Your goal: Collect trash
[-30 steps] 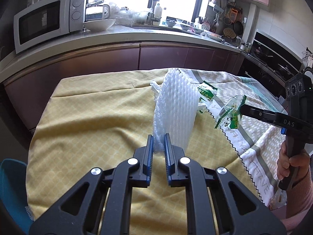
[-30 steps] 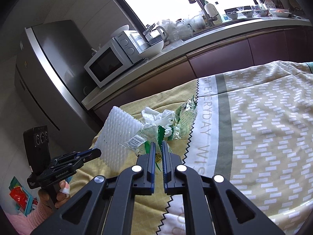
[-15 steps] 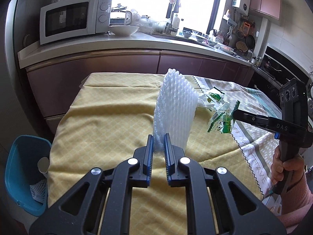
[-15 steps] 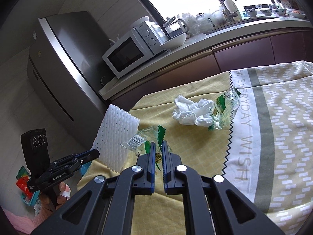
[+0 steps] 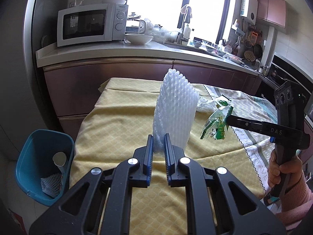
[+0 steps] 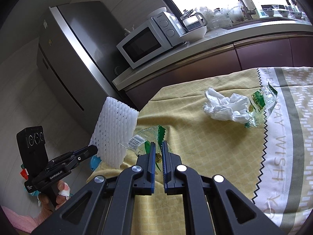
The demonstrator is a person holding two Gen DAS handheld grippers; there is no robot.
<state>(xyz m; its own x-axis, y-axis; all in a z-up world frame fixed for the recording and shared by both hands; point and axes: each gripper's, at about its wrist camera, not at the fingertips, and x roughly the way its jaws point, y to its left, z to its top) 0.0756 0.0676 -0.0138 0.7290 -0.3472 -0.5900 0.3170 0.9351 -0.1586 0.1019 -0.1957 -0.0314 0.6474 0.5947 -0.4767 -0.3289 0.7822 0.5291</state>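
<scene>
Hand-held gripper point(image 5: 158, 146) clamps foam net point(image 5: 176, 109), bin point(image 5: 39, 156) beside — table point(image 5: 117, 121).

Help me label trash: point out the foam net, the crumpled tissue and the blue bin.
foam net point(image 5: 176, 113), left wrist view, middle of mesh.
crumpled tissue point(image 6: 225, 107), right wrist view, centre folds.
blue bin point(image 5: 25, 166), left wrist view, left wall.

White foam net sleeve point(image 5: 175, 109), ribbed; glossy clear-green plastic wrapper point(image 6: 145, 140); matt woven yellow tablecloth point(image 5: 117, 125); smooth teal plastic bin point(image 5: 42, 162).
</scene>
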